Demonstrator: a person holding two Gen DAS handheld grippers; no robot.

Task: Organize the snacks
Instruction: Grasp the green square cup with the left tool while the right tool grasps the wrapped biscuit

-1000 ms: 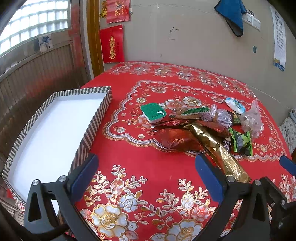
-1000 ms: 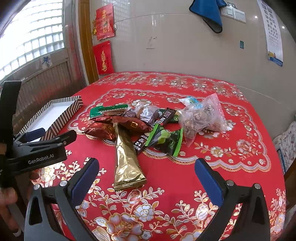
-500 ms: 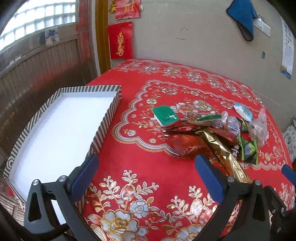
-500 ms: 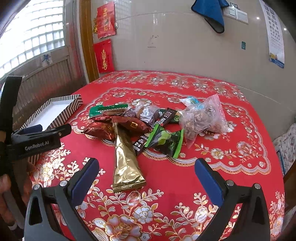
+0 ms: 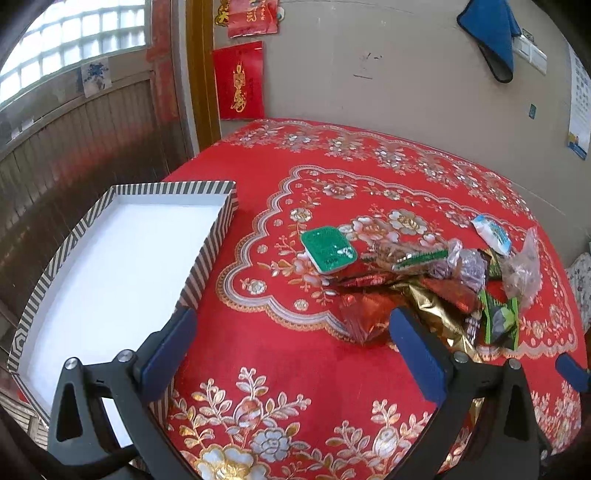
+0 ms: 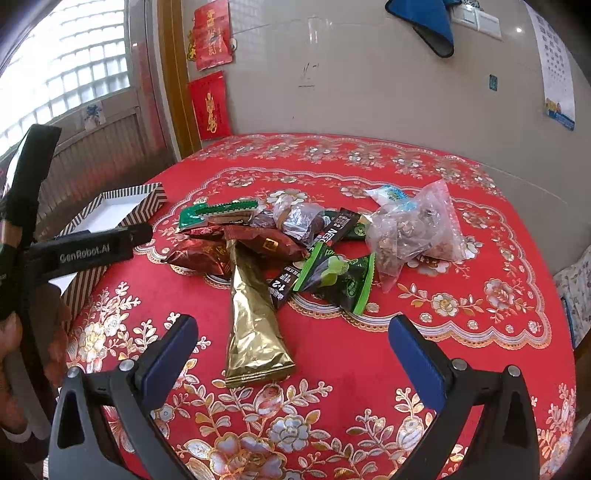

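Observation:
A heap of snack packets lies mid-table: a long gold pouch (image 6: 253, 321), red foil packs (image 6: 201, 256), a green-edged pack (image 6: 334, 278), a clear bag of nuts (image 6: 415, 230) and a green-lidded cup (image 5: 328, 249). A striped box (image 5: 207, 251) with a white, empty inside stands at the table's left edge. My left gripper (image 5: 291, 345) hovers open between box and heap, holding nothing; it also shows at the left of the right wrist view (image 6: 96, 249). My right gripper (image 6: 293, 352) is open just short of the gold pouch's near end.
The round table wears a red floral cloth (image 6: 461, 332). Behind it is a tiled wall (image 6: 369, 92) with a blue cloth (image 6: 428, 26) and red hangings (image 6: 212, 103). A wooden partition (image 5: 74, 147) runs along the left. A hand (image 6: 11, 332) holds the left gripper's handle.
The left gripper has swung left and drawn nearer the box, which now fills more of its view. The right gripper has crept slightly closer to the gold pouch. Both stayed open.

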